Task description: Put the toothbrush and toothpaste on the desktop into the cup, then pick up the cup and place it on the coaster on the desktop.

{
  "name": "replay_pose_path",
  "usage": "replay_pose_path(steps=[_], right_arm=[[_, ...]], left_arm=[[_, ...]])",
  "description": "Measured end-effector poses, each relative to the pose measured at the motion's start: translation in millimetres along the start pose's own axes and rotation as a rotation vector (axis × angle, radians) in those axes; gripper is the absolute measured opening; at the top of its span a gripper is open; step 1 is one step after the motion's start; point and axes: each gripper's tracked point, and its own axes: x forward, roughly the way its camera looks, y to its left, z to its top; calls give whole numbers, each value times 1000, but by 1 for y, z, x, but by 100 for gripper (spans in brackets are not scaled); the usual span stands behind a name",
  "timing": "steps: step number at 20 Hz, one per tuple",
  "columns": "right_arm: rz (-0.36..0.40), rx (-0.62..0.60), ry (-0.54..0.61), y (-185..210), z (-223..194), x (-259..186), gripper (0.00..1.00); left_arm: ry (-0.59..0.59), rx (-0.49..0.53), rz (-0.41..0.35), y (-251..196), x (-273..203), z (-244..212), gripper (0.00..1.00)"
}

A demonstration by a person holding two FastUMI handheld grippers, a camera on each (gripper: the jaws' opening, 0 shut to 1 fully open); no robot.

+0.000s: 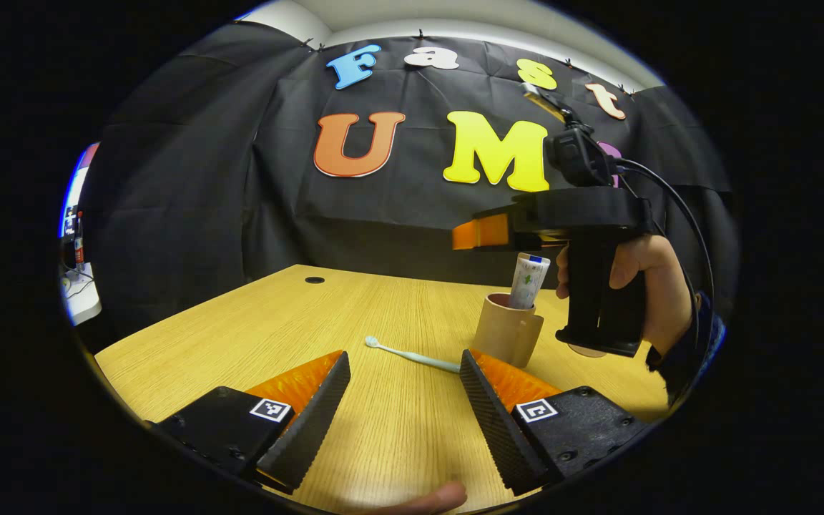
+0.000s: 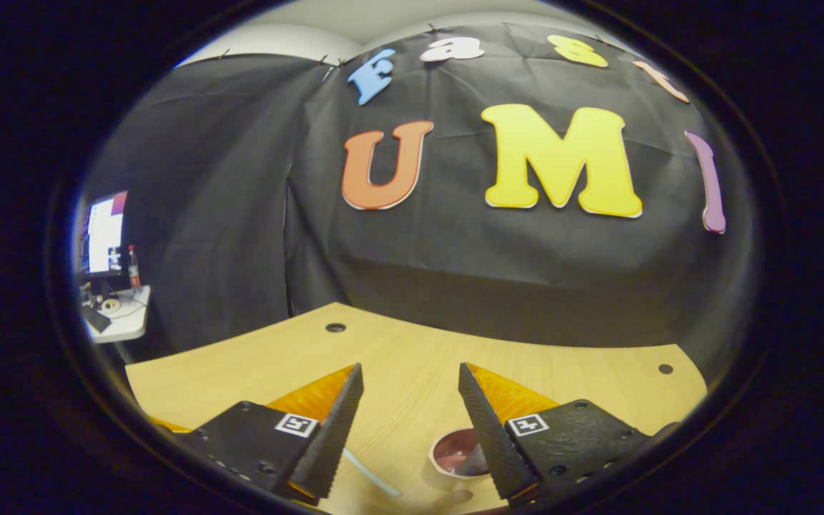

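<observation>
A pale blue toothbrush (image 1: 412, 355) lies flat on the wooden desk (image 1: 254, 322), just beyond my left gripper (image 1: 405, 355), which is open and holds nothing. To its right stands a tan cup (image 1: 508, 335) with the toothpaste tube (image 1: 531, 280) upright in it. My right gripper (image 1: 480, 233), held by a hand (image 1: 659, 286), hovers just above the tube. Seen from the right gripper view, my right gripper (image 2: 410, 367) is open, looking down on the cup (image 2: 453, 454) and the toothbrush (image 2: 376, 478). A brown round coaster (image 1: 587, 351) peeks from behind the handle.
Cable holes (image 1: 315, 280) (image 2: 665, 369) sit near the desk's far edge. A side table with a monitor (image 2: 106, 232) and a bottle stands beyond the desk's left end. A fingertip (image 1: 440, 497) shows at the near edge.
</observation>
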Motion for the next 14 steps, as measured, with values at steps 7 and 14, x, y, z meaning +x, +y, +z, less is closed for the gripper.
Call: replay_pose_path(steps=[7,14], right_arm=[[110,-216,294,50,-57,21,87],[156,-346,631,71,-127,34,90]], left_arm=[[28,-24,37,22,-12,-12,99],[52,-61,79,41,-23,-24,99]])
